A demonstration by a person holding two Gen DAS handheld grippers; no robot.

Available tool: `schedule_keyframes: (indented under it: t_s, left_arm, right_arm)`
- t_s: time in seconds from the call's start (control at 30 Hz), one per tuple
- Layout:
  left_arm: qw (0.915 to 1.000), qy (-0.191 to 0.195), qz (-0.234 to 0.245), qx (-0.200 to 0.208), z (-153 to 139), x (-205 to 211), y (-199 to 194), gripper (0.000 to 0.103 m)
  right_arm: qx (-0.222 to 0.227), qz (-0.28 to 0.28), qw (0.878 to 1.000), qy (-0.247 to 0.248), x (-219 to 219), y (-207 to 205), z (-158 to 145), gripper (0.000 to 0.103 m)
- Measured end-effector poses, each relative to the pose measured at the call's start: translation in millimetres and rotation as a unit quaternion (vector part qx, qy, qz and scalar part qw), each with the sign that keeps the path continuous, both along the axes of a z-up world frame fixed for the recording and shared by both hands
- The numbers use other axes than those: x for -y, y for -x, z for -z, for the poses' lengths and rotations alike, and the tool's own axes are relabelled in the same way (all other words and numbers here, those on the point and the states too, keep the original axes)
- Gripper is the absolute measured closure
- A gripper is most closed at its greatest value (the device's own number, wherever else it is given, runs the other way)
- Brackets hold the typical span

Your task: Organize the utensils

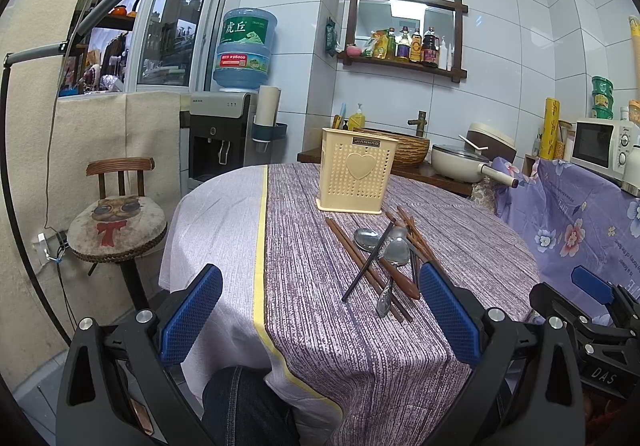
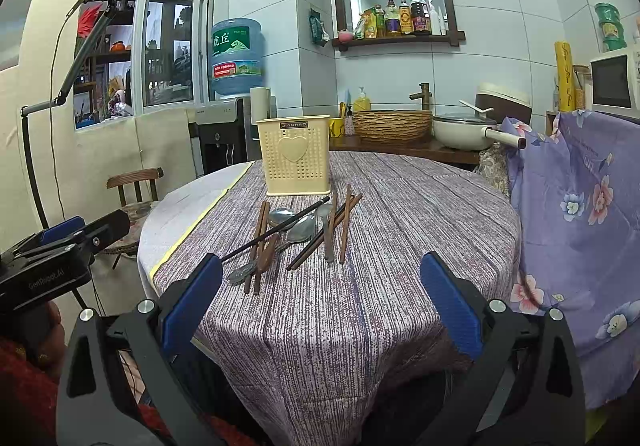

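Observation:
A cream perforated utensil holder point(image 1: 357, 173) with a heart on its front stands upright on the round table; it also shows in the right wrist view point(image 2: 295, 155). In front of it lies a loose pile of utensils point(image 1: 386, 258): brown chopsticks point(image 2: 345, 224), one black chopstick point(image 2: 276, 230), metal spoons point(image 2: 302, 228) and a brown wooden spoon point(image 1: 402, 280). My left gripper point(image 1: 320, 310) is open and empty, near the table's front edge, short of the pile. My right gripper point(image 2: 320, 298) is open and empty, also in front of the pile.
The table wears a purple striped cloth point(image 2: 360, 286) over a white one. A stool with a cat cushion point(image 1: 116, 224) stands left. A water dispenser point(image 1: 224, 133), woven basket point(image 2: 392, 125), pot point(image 2: 464, 131) and microwave point(image 1: 598, 143) line the back. A floral cloth point(image 2: 580, 226) hangs right.

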State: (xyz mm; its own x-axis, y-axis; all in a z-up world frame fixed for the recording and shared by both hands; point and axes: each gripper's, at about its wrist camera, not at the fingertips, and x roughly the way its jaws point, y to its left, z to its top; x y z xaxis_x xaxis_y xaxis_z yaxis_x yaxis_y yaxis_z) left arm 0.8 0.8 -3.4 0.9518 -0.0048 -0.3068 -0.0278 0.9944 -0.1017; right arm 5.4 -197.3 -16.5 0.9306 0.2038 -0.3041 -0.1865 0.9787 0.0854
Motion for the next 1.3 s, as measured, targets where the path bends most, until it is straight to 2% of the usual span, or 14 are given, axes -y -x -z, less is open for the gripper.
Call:
schedule_keyframes:
  t_s: [1.3]
  left_arm:
    - [1.0000, 0.000, 0.000, 0.000, -1.3, 0.0, 0.0, 0.005]
  right_arm:
    - [0.000, 0.000, 1.000, 0.002, 0.5, -0.2, -0.1, 0.005]
